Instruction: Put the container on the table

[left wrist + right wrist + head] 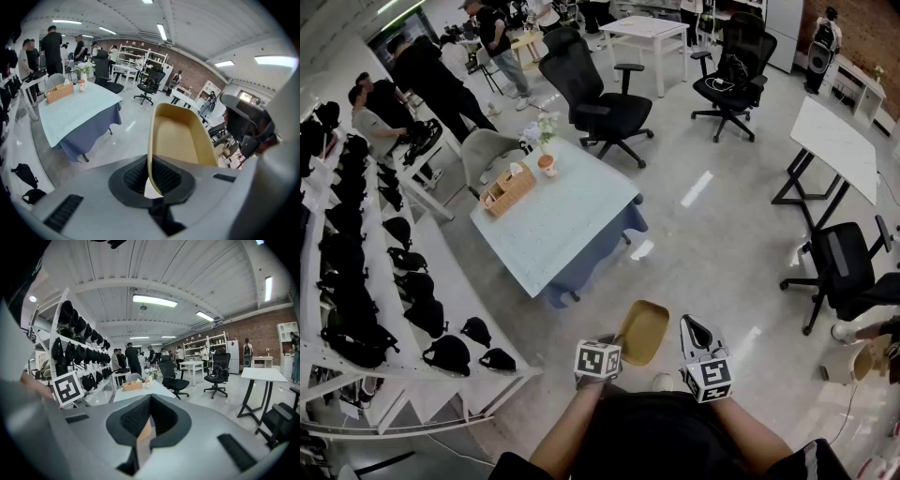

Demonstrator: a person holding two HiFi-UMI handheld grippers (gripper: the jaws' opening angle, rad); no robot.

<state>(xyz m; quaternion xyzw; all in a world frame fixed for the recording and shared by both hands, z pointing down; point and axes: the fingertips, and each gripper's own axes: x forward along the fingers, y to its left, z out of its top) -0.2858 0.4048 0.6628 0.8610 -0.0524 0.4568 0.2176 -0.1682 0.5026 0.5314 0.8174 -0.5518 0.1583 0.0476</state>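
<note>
A tan, shallow oval container (642, 333) hangs over the floor in front of me, held up on edge by its rim. My left gripper (619, 345) is shut on that rim; in the left gripper view the container's wall (180, 138) rises from between the black pads of the left gripper (151, 180). My right gripper (694, 330) is just right of the container, apart from it, its jaws together and holding nothing. In the right gripper view, the right gripper (143, 437) points level toward the room. The table (572, 216) with a pale blue cloth stands ahead and to the left.
On the table's far end are a wicker basket (508, 187) and a small flower pot (547, 164). White shelves with black bags (356, 281) run along the left. Office chairs (600, 103), white desks and several people stand beyond the table.
</note>
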